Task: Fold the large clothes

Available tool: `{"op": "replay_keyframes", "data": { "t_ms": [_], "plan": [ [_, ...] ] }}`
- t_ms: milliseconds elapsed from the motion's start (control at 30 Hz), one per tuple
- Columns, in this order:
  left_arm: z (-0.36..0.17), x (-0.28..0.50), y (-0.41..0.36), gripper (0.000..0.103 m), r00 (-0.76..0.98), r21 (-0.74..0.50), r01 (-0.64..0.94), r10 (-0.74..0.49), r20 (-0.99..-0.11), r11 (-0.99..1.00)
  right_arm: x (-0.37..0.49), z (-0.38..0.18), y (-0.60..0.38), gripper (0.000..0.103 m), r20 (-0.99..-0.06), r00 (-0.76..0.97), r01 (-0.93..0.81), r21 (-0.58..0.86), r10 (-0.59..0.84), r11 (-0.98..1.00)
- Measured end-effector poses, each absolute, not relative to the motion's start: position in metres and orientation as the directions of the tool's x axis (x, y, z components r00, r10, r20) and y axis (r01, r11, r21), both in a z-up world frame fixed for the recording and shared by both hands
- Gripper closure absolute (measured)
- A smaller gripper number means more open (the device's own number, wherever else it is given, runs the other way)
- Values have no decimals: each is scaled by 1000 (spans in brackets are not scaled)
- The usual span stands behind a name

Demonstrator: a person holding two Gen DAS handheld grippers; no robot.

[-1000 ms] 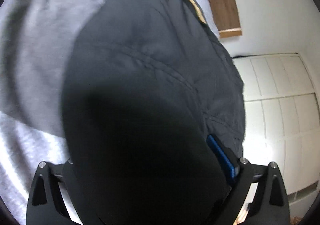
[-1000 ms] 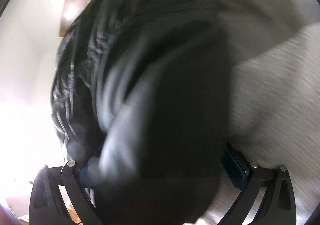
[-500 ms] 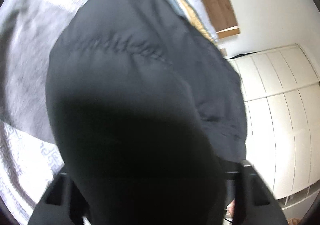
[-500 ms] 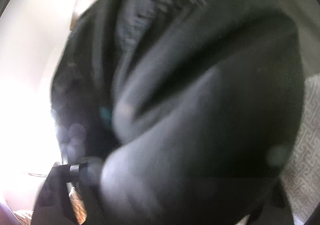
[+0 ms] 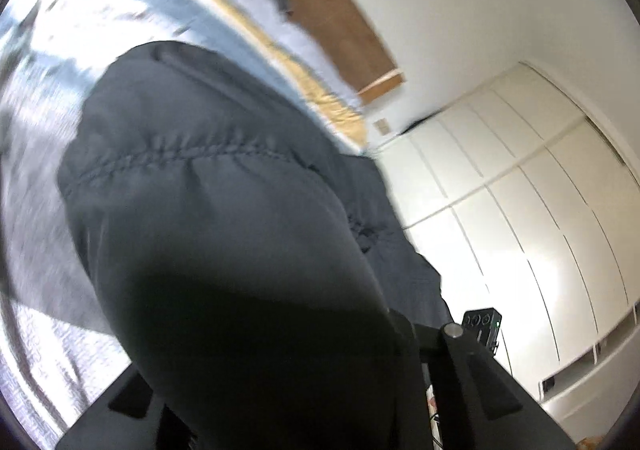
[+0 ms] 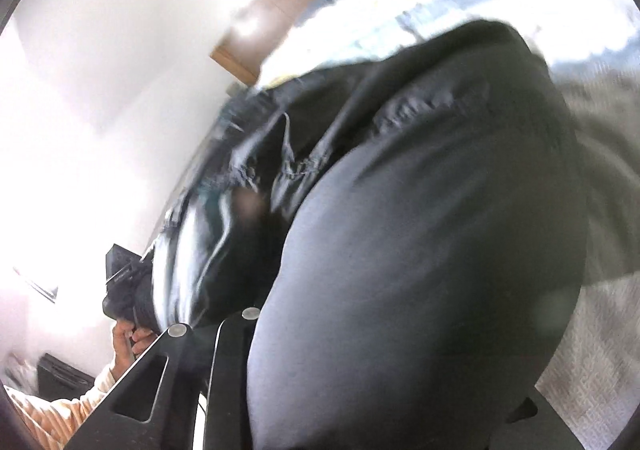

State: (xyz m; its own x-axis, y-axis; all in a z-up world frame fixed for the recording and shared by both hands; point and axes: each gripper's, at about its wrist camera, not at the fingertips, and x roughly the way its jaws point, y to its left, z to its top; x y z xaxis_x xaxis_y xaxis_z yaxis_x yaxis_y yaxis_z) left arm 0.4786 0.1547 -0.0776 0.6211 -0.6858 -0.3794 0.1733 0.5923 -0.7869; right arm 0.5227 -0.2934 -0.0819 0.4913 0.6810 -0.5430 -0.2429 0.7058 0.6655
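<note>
Left wrist view, from left to right: a grey patterned bedspread [image 5: 36,218] with pale blue and yellow striped bedding beyond it; a dark padded garment [image 5: 224,234], quilted with a gathered seam, which fills the centre and hangs out of the left gripper [image 5: 280,402] above the bed; a brown wooden headboard [image 5: 328,10] against the white wall; a white panelled wardrobe [image 5: 520,218] at far right. The jaws of the left gripper have just been closing and now pinch a bunched fold of the garment, the fabric hiding the fingertips. A small black device [image 5: 482,326] shows just beyond the right-hand finger.

Right wrist view, from left to right: an overexposed white wall; the person's hand [image 6: 128,342] in a pale striped sleeve, holding the other gripper low in the picture; the shiny inner lining of the same garment [image 6: 420,230], then its matt outer shell; the grey bedspread [image 6: 600,350] at right. The right gripper [image 6: 360,390] has likewise just been closing, its jaws clamped on a thick fold of the garment, fingertips buried in the cloth
</note>
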Motion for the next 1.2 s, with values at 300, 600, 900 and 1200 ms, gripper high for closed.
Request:
{"op": "replay_keyframes", "data": {
  "t_ms": [300, 600, 900, 1200],
  "plan": [
    [-3, 383, 149, 86, 611, -740, 300, -717, -336, 602, 460, -3, -264, 78, -446, 511, -362, 664, 735, 654],
    [-87, 306, 165, 80, 551, -596, 133, -559, -620, 792, 414, -92, -272, 75, -583, 415, -170, 705, 699, 689],
    [-110, 281, 183, 53, 575, -475, 63, -421, -702, 878, 422, -149, -286, 21, -686, 371, -13, 670, 626, 742],
    [-108, 256, 231, 52, 589, -618, 50, -523, -616, 785, 426, -185, -325, 0, -664, 409, -4, 685, 626, 729]
  ]
}}
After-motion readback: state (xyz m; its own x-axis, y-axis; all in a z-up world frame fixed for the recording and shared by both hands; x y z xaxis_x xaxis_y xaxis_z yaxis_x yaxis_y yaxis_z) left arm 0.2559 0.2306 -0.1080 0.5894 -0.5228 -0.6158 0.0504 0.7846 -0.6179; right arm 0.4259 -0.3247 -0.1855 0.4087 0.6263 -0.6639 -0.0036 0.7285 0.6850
